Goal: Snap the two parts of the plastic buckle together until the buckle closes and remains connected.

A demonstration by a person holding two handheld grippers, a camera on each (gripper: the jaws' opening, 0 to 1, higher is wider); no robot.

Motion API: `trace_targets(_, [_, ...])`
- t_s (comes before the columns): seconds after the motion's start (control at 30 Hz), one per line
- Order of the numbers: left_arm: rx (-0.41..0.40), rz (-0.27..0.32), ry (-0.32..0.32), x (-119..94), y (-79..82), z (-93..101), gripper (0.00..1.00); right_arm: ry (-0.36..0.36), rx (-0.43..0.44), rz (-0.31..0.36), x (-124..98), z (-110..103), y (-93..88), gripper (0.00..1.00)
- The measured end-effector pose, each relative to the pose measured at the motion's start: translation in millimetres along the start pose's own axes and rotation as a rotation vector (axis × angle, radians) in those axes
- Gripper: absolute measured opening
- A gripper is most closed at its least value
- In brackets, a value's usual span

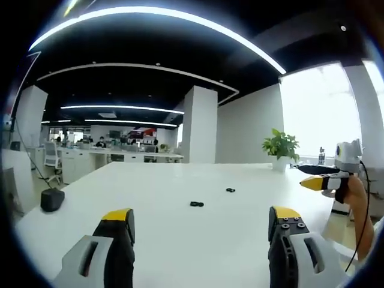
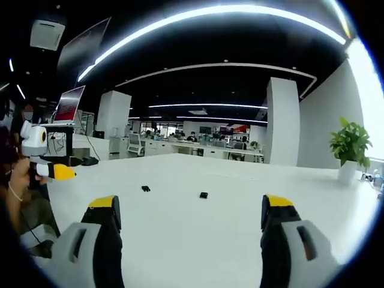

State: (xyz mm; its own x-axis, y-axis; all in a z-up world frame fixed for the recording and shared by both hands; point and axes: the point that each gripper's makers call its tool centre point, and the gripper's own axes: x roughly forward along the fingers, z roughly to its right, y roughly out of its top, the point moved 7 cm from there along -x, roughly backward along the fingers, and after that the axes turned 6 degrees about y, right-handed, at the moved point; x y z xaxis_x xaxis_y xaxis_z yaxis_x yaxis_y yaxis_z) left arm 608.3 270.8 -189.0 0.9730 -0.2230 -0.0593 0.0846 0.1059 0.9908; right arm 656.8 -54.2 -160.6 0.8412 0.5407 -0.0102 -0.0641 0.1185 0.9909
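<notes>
Two small black buckle parts lie apart on the white table [image 1: 180, 240]. In the left gripper view one part [image 1: 197, 204] is nearer and the other part [image 1: 230, 190] lies farther to the right. In the right gripper view they appear as a left part [image 2: 145, 188] and a right part [image 2: 204, 195]. My left gripper [image 1: 201, 225] stands open above the near table, short of the parts, with nothing between its yellow-tipped jaws. My right gripper [image 2: 189, 211] is open too and holds nothing. The right gripper [image 1: 327, 180] also shows at the right edge of the left gripper view, and the left gripper [image 2: 51, 171] shows at the left of the right gripper view.
A dark object [image 1: 52, 199] sits at the table's left edge. A potted plant [image 1: 281, 150] stands at the far right of the table by bright windows. Desks, chairs and people fill the office behind. A laptop on a stand [image 2: 69, 108] is at the left.
</notes>
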Motion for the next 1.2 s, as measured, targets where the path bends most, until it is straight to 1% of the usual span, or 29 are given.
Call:
trace_targets(0.13, [0.007, -0.003, -0.004, 0, -0.2, 2.5, 0.94, 0.004, 0.025, 0.005, 7, 1, -0.3, 0.94])
trace_targets(0.27, [0.007, -0.003, -0.006, 0, 0.2, 3.3, 0.94, 0.006, 0.030, 0.017, 14, 2, 1.8, 0.92])
trace_targets(0.4, [0.013, -0.006, -0.011, 0, -0.2, 3.6, 0.93, 0.008, 0.014, 0.027, 19, 2, 3.9, 0.89])
trace_targets(0.57, [0.009, -0.008, -0.006, -1, -0.8, 2.0, 0.93, 0.006, 0.006, 0.033, 25, 3, 6.7, 0.89])
trace_targets(0.7, [0.008, -0.004, -0.003, -2, 0.1, 1.5, 0.93, 0.003, 0.005, 0.026, 30, 4, 6.9, 0.89])
trace_targets(0.9, [0.009, 0.000, -0.002, -3, 1.4, 1.8, 0.93, 0.009, 0.006, 0.019, 38, 6, 6.2, 0.85])
trace_targets(0.97, [0.008, -0.001, -0.002, -3, 1.2, 1.3, 0.93, 0.005, 0.022, 0.032, 42, 8, 5.3, 0.84])
trace_targets(1.03, [0.007, -0.002, 0.000, -4, 1.2, 0.7, 0.93, 0.005, 0.041, 0.031, 45, 10, 3.5, 0.81])
trace_targets(1.2, [0.000, -0.001, 0.006, -4, 0.5, -2.1, 0.93, 0.011, 0.056, 0.032, 53, 13, 0.9, 0.78])
